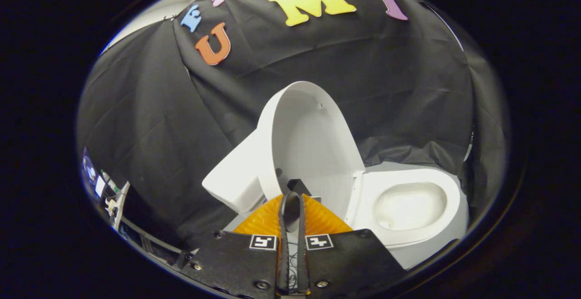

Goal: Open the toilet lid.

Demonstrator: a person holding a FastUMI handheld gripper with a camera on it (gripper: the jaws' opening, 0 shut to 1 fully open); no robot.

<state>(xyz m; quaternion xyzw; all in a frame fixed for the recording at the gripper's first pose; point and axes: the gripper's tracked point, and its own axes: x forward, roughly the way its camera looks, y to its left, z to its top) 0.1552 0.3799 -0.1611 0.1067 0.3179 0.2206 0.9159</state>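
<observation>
A white toilet (pixel 408 208) stands against the booth's black cloth wall (pixel 150 122) with its lid (pixel 313 140) raised upright, the inner face turned toward the camera and the seat (pixel 411 178) and bowl opening exposed to its right. The tongs (pixel 292 199) sit with their two fingers (pixel 286 226) pressed together, nothing held between them, their tips at the base of the raised lid near the hinge. The white tank (pixel 233 181) juts out to the left behind the lid, just beyond the fingertips.
</observation>
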